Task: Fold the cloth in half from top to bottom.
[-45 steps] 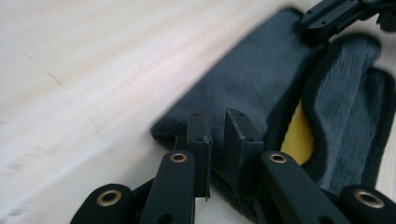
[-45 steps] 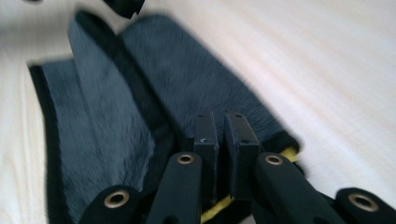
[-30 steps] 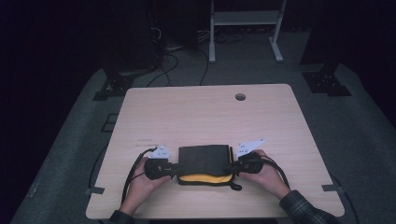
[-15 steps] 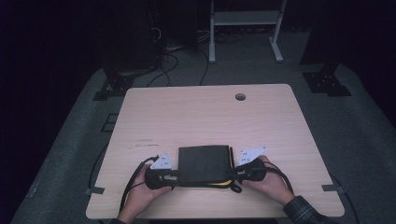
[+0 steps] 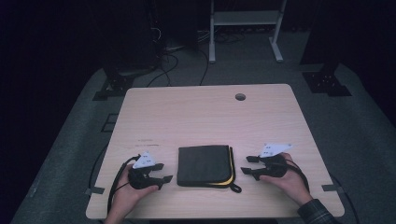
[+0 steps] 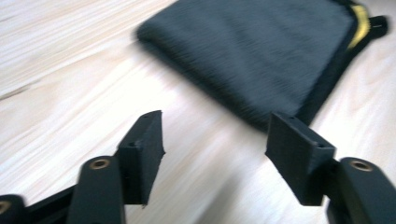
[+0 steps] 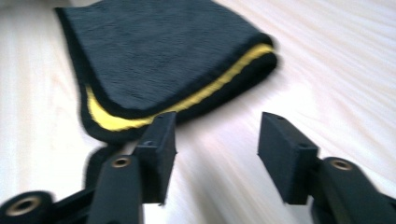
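A folded black cloth (image 5: 204, 164) with a yellow inner layer lies flat near the table's front edge, a small black loop sticking out at its front right corner. My left gripper (image 5: 161, 172) rests on the table just left of the cloth, open and holding nothing. My right gripper (image 5: 246, 164) sits just right of the cloth, also open. In the left gripper view the cloth (image 6: 261, 51) lies beyond the gripper (image 6: 215, 135). The right gripper view shows the gripper (image 7: 217, 140) spread before the cloth's yellow edge (image 7: 187, 100).
The light wooden table (image 5: 201, 116) has a round cable hole (image 5: 240, 97) near its far edge. Beyond the table stand a white metal frame (image 5: 243, 23) and cables on a dark floor. Tape strips hold cables at the table's front corners.
Both grippers have let go of the cloth and drawn apart to its sides. The cloth now lies folded flat, black side up, with the yellow layer showing only along the right edge.
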A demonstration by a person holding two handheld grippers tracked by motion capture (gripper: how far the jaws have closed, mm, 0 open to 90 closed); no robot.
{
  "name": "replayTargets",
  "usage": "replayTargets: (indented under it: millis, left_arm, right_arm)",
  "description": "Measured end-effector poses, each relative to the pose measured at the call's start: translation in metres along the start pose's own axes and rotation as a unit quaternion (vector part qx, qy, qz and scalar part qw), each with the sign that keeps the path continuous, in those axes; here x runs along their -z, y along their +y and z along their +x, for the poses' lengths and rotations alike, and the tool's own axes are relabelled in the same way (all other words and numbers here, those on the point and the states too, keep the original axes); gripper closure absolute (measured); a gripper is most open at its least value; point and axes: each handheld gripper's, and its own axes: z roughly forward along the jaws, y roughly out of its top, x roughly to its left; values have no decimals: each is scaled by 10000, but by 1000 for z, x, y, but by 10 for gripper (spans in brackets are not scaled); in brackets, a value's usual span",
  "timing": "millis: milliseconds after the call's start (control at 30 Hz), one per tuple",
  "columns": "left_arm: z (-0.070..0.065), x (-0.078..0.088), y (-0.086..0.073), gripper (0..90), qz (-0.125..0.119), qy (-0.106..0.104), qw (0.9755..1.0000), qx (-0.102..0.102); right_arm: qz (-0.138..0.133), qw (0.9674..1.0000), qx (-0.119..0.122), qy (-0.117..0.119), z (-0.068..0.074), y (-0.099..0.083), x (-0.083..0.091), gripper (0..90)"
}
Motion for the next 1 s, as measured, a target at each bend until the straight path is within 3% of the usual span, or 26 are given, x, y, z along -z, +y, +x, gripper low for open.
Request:
replayTargets:
  millis: [167, 300, 433, 767, 833, 967, 1000]
  left_arm:
    - [16, 10, -18, 291, 236, 414, 9988, 67]
    - [22, 15, -26, 273, 289, 549, 9980, 150]
    - [27, 21, -37, 232, 361, 752, 9962, 257]
    - [33, 26, -50, 148, 259, 924, 9951, 244]
    - [33, 26, -51, 99, 235, 951, 9949, 248]
    - [33, 23, -52, 35, 186, 958, 9948, 284]
    - [33, 22, -52, 21, 214, 975, 9946, 291]
  right_arm:
    - [32, 9987, -177, -472, -15, -17, 19, 380]
    - [143, 9971, -279, -698, -21, -26, 27, 360]
    - [264, 9933, -476, -1018, -26, -40, 39, 320]
    - [369, 9890, -728, -1233, -28, -62, 54, 251]
    - [348, 9883, -778, -1268, -27, -64, 56, 222]
    - [313, 9880, -689, -1349, -25, -68, 57, 171]
    - [375, 9865, -664, -1446, -24, -69, 57, 143]
